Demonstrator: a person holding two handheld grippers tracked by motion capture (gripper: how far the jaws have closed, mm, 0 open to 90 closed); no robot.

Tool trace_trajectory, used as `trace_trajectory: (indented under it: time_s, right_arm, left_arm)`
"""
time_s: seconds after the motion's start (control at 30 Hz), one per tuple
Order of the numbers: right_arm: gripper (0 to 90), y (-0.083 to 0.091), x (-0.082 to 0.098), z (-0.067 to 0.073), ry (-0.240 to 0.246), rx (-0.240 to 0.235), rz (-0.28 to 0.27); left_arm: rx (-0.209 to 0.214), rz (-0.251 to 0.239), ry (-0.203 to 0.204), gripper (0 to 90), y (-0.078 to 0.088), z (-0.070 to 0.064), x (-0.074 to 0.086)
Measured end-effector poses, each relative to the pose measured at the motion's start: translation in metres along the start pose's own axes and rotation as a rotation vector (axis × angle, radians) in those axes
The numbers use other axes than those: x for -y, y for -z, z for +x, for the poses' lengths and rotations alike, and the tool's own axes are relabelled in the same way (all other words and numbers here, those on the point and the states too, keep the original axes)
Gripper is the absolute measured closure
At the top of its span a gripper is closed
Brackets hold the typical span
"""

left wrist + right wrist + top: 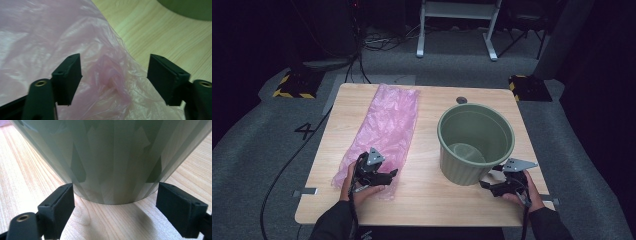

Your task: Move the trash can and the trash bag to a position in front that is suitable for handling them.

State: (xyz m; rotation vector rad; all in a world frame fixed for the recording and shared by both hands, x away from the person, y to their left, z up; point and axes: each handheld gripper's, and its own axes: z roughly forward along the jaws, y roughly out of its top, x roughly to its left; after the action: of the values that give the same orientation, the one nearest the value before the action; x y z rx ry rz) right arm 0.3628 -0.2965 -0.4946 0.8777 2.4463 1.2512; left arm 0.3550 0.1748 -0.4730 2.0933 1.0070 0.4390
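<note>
- my left gripper (113, 75): jaws spread wide, nothing clamped, over the near end of the thin pink plastic bag (384, 127) lying flat on the left of the pale wooden table (427, 195).
- my right gripper (115, 202): jaws apart, either side of the ribbed olive-green plastic bin (476, 142), base unclamped.
- risk: film so thin i might pinch nothing, or drag it.
- risk: right jaws could nudge the bin sideways.

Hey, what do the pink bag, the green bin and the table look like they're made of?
The pink bag looks like thin plastic film: translucent, crinkled, with glossy highlights. The green bin seems moulded plastic, matte olive with vertical ribs down its wall. The table has a pale wood-grain top, smooth; whether solid wood or laminate cannot be told.
</note>
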Motion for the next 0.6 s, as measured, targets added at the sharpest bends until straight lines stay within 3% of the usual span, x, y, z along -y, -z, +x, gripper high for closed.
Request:
trace_trajectory:
  time_s: [0.1,0.13,0.17,0.23,0.33,0.43,0.53,0.57,0.6]
  right_arm:
    - [15.0,-0.001,0.000,0.000,-0.001,0.000,-0.004]
    - [15.0,-0.001,0.000,0.000,-0.001,0.000,-0.004]
    - [15.3,-0.001,0.000,0.000,-0.003,0.003,-0.003]
    - [15.4,-0.001,0.000,-0.001,0.001,0.002,-0.002]
    - [15.3,0.000,0.001,-0.002,-0.002,0.007,0.001]
    - [15.1,-0.001,0.002,-0.005,-0.016,0.014,0.017]
    - [15.2,-0.001,0.002,-0.005,-0.012,0.019,0.015]
    - [15.1,-0.002,0.002,-0.005,-0.009,0.022,0.014]
    - [15.1,-0.002,0.002,-0.005,-0.009,0.022,0.014]
  left_arm:
    - [-0.004,-0.047,-0.002,18.0,0.021,0.003,-0.005]
    - [-0.004,-0.047,-0.002,16.3,0.021,0.003,-0.005]
    - [-0.024,-0.067,-0.013,15.9,0.034,0.006,-0.005]
    - [-0.038,-0.071,-0.015,15.9,0.039,0.009,-0.004]
    - [-0.064,-0.080,0.009,17.8,0.054,0.023,0.003]
    - [-0.099,-0.044,0.039,29.4,0.067,0.047,0.020]
    - [-0.118,-0.011,0.056,36.7,0.069,0.057,0.029]
    - [-0.122,0.027,0.031,42.9,0.068,0.065,0.038]
    - [-0.122,0.027,0.031,44.7,0.068,0.065,0.038]
